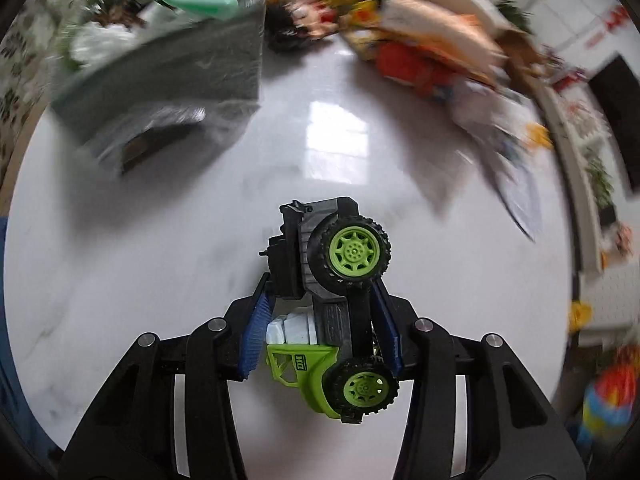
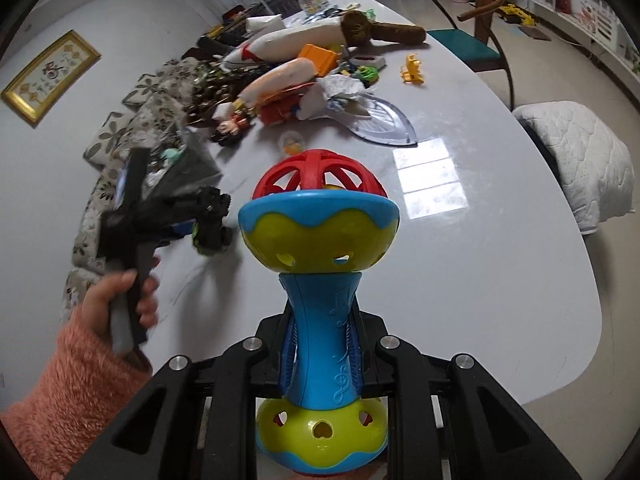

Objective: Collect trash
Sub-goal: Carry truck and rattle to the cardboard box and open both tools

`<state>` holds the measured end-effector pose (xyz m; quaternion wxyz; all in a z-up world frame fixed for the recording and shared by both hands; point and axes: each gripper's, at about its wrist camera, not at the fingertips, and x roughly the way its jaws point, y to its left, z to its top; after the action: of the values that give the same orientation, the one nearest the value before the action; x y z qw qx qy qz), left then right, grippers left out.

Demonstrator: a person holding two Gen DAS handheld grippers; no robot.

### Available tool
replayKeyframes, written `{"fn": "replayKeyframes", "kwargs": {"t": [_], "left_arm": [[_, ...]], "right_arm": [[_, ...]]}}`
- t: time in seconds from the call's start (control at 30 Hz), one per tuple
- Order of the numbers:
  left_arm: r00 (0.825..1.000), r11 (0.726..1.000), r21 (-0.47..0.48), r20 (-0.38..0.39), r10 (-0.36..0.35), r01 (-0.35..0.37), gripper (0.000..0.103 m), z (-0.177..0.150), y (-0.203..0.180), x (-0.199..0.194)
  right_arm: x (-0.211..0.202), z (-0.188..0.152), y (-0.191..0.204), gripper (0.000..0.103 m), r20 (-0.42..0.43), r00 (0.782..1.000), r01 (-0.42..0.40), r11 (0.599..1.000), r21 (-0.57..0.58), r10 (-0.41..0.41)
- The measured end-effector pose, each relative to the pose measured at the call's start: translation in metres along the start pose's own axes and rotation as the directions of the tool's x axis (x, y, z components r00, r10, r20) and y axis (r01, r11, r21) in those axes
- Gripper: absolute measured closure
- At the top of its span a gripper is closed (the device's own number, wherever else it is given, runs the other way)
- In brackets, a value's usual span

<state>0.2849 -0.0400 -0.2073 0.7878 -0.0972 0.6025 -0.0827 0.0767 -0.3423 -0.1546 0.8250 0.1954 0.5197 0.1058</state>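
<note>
A green, grey and black toy truck (image 1: 344,280) lies on its side between the blue pads of my left gripper (image 1: 320,286), which is shut on it just above the white table (image 1: 120,280). A dark bag (image 1: 168,64) holding trash and a mint-green lid stands open at the upper left. My right gripper (image 2: 320,320) is shut on the blue stem of a rattle toy (image 2: 320,232) with yellow-green bowls and a red cage ball, held above the table (image 2: 500,280). The right wrist view also has the left gripper (image 2: 192,222), the truck (image 2: 212,220) and the bag (image 2: 188,168) at the left.
A pile of toys and wrappers (image 2: 288,80) covers the far half of the table, with a clear leaf-shaped tray (image 2: 384,124) beside it. A hand in a pink fuzzy sleeve (image 2: 72,380) holds the left gripper. A wooden chair (image 2: 476,28) and a white quilted seat (image 2: 580,152) stand beyond the table's right edge.
</note>
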Motion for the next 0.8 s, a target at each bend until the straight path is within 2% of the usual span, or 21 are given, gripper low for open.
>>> {"fn": "replayKeyframes", "kwargs": {"t": [0.1,0.13,0.17,0.2,0.3,0.37,0.47,0.5,0.57,0.63,0.73,0.8], "left_arm": [[0.997,0.993,0.099,0.034,-0.072,0.069,0.057,-0.058,-0.004,-0.041],[0.995,0.989,0.121,0.040,-0.088,0.083,0.057,-0.072,-0.006,-0.050],[0.992,0.980,0.165,0.039,-0.122,0.114,0.057,-0.099,-0.008,-0.063],[0.990,0.973,0.190,0.028,-0.138,0.130,0.057,-0.106,-0.019,-0.070],[0.982,0.946,0.263,-0.053,-0.180,0.188,0.057,-0.175,-0.028,-0.080],[0.978,0.939,0.282,-0.128,-0.166,0.197,0.057,-0.216,-0.032,-0.070],[0.958,0.938,0.283,-0.255,-0.127,0.200,0.057,-0.273,-0.035,-0.031],[0.946,0.945,0.260,-0.304,-0.113,0.197,0.057,-0.292,-0.034,-0.007],[0.929,0.954,0.229,-0.356,-0.102,0.193,0.057,-0.320,-0.031,0.037],[0.913,0.968,0.191,-0.401,-0.075,0.163,0.057,-0.345,-0.025,0.097],[0.879,0.986,0.113,-0.475,-0.052,0.120,0.057,-0.371,-0.012,0.188],[0.867,0.990,0.132,-0.498,0.020,0.053,0.057,-0.379,-0.006,0.249]], "right_arm": [[-0.007,-0.023,0.007,0.081,-0.047,0.999,-0.020,0.998,-0.067,0.017],[-0.008,-0.035,0.011,0.081,-0.080,0.997,-0.028,0.994,-0.103,0.020],[-0.009,-0.047,0.013,0.081,-0.111,0.994,-0.037,0.991,-0.131,0.022],[-0.008,-0.057,0.014,0.081,-0.137,0.990,-0.044,0.988,-0.149,0.023],[-0.004,-0.102,0.010,0.081,-0.262,0.965,-0.072,0.979,-0.192,0.019],[0.004,-0.134,0.002,0.081,-0.350,0.937,-0.085,0.976,-0.202,0.008],[0.033,-0.178,-0.024,0.081,-0.460,0.888,-0.080,0.984,-0.159,-0.002],[0.049,-0.192,-0.035,0.081,-0.488,0.873,-0.071,0.987,-0.142,-0.008],[0.083,-0.215,-0.055,0.082,-0.519,0.854,-0.038,0.989,-0.145,-0.043],[0.122,-0.235,-0.080,0.081,-0.545,0.836,0.004,0.993,-0.118,-0.068],[0.195,-0.263,-0.120,0.081,-0.569,0.816,0.071,0.994,-0.078,-0.103],[0.231,-0.274,-0.141,0.081,-0.556,0.819,0.112,0.990,-0.081,-0.139]]}}
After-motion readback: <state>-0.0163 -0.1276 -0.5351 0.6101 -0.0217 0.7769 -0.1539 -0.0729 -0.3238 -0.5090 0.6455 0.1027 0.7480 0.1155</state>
